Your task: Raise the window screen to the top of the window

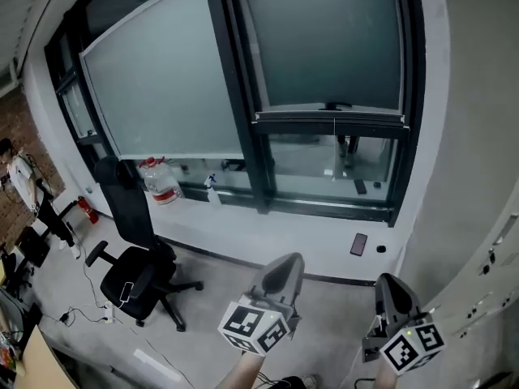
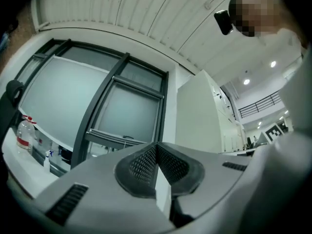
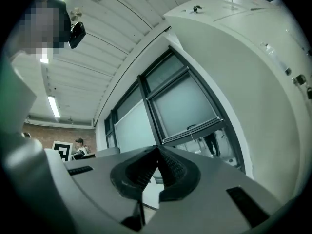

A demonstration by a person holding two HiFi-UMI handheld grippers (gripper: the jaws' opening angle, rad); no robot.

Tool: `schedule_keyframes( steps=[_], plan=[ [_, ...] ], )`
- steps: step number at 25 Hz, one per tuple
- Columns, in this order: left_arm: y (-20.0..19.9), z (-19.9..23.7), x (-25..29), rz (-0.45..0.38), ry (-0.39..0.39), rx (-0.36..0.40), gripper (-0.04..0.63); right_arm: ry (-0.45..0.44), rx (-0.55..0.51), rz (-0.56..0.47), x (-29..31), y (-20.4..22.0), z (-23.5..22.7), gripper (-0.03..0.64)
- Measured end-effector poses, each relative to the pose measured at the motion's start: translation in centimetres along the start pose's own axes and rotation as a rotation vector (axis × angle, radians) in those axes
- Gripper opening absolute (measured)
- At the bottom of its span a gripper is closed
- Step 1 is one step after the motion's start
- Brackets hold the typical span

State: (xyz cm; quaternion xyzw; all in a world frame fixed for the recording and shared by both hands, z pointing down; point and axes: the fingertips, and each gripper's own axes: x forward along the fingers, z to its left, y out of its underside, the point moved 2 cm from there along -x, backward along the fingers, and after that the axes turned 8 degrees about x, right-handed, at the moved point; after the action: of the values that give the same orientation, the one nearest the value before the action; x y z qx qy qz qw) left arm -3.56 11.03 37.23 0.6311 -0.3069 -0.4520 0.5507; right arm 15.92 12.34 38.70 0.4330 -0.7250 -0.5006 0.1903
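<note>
Open-plan office workroom, rather industrial in finish.

A black swivel office chair (image 1: 138,278) stands on the bare grey floor (image 1: 219,290), with loose cables (image 1: 81,316) trailing beside it. Tall dark-framed windows (image 1: 242,136) with grey screens (image 1: 324,43) run along one wall above a white sill (image 1: 243,229), which carries a water jug (image 1: 160,181) and a spray bottle (image 1: 212,190). A red fire extinguisher (image 1: 87,211) sits on the floor near a brick wall (image 1: 16,132) (a person (image 1: 24,185) stands there). The gripper views add a slatted ceiling (image 2: 146,13), strip lights (image 3: 53,106) and an upper-level railing (image 2: 265,104).
</note>
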Motion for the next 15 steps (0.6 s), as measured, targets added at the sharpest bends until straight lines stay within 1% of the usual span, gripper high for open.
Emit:
schedule_keyframes(
  steps=[3, 5, 9, 12, 15],
  plan=[
    [0.8, 2.4, 2.1, 0.02, -0.046, 0.028, -0.003, -0.024, 0.007, 0.046, 3.1, 0.4, -1.4, 0.006],
    [1.6, 4.0, 3.6, 0.029, -0.067, 0.045, -0.003, -0.036, -0.019, 0.073, 5.3, 0.4, -2.3, 0.006],
    [3.8, 7.7, 7.5, 0.032, -0.087, 0.034, -0.003, -0.049, -0.079, 0.106, 10.7, 0.9, -4.2, 0.006],
    [4.6, 11.5, 11.0, 0.02, -0.102, 0.037, -0.003, -0.081, -0.108, 0.13, 16.2, 1.1, -4.9, 0.007],
    [4.7, 16.8, 14.7, -0.002, -0.121, 0.041, -0.002, -0.103, -0.151, 0.124, 22.8, 0.7, -5.4, 0.006]
  ],
)
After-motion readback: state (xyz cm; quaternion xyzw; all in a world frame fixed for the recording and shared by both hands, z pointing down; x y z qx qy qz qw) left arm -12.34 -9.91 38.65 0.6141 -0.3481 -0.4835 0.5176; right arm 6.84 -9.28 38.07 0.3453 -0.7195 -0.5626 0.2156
